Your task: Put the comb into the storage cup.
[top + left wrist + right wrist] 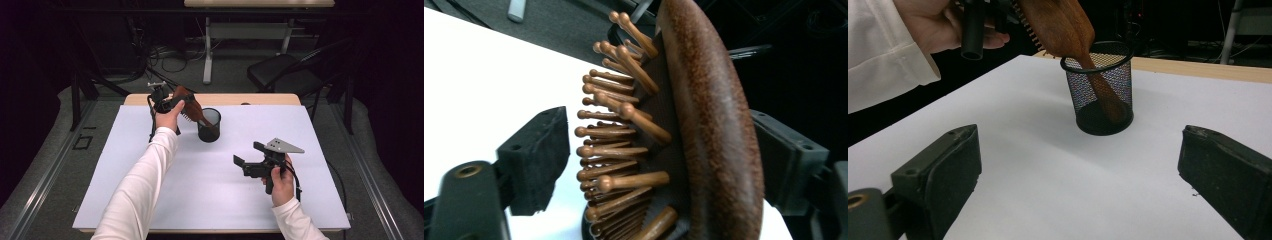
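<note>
A brown wooden hairbrush [192,107] leans with its handle down inside a black mesh cup [209,125] at the back of the white mat. Its bristled head sticks out up and to the left. My left gripper [182,102] sits around that head. In the left gripper view the brush [709,125] lies between the jaws: one pad [536,160] stands clear of the bristle tips, the other is beside the smooth back. My right gripper [248,153] hovers open and empty over the mat's right half. It faces the cup [1103,95] and the brush [1058,20].
The white mat [150,175] covers a wooden table whose far edge [260,99] shows behind the cup. A black chair [285,72] and a desk frame with cables stand beyond the table. A white-sleeved forearm [145,175] crosses the mat's left half.
</note>
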{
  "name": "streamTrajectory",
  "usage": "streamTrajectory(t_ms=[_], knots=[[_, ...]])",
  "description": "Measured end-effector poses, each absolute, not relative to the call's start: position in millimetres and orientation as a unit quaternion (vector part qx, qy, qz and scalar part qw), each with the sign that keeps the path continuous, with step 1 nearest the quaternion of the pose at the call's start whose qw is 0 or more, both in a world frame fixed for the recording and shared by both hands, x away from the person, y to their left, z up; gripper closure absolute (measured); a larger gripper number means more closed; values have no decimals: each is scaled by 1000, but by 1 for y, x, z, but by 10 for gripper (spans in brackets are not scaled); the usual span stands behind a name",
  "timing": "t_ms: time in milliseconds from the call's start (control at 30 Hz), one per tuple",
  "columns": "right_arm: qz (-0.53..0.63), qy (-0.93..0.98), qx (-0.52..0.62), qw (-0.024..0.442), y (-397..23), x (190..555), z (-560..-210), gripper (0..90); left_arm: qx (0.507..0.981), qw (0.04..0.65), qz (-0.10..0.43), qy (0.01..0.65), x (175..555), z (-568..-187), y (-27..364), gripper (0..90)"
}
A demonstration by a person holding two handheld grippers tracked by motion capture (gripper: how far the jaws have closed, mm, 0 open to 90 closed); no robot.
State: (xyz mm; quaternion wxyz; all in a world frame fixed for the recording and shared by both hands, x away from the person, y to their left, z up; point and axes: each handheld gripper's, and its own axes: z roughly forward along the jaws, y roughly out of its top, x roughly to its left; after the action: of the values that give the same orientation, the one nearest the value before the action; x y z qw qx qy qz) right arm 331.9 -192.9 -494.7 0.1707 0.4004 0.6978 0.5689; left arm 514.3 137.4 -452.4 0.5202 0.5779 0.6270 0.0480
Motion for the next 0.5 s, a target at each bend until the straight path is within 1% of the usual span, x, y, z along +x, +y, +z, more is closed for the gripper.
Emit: streamTrajectory(t_ms=[67,167,267,333,500], knots=[[569,697,401,170,-193,332,-495,34,575,520,52,630,514,-452,138,154],[569,697,401,170,-193,332,-495,34,569,521,51,634,514,-452,138,125],[571,696,401,170,-192,332,-495,34,561,522,46,640,514,-452,138,39],[571,697,400,170,-192,332,-495,34,563,521,48,640,514,-451,138,3],[568,698,401,170,-193,332,-495,34,562,527,45,636,513,-450,139,3]])
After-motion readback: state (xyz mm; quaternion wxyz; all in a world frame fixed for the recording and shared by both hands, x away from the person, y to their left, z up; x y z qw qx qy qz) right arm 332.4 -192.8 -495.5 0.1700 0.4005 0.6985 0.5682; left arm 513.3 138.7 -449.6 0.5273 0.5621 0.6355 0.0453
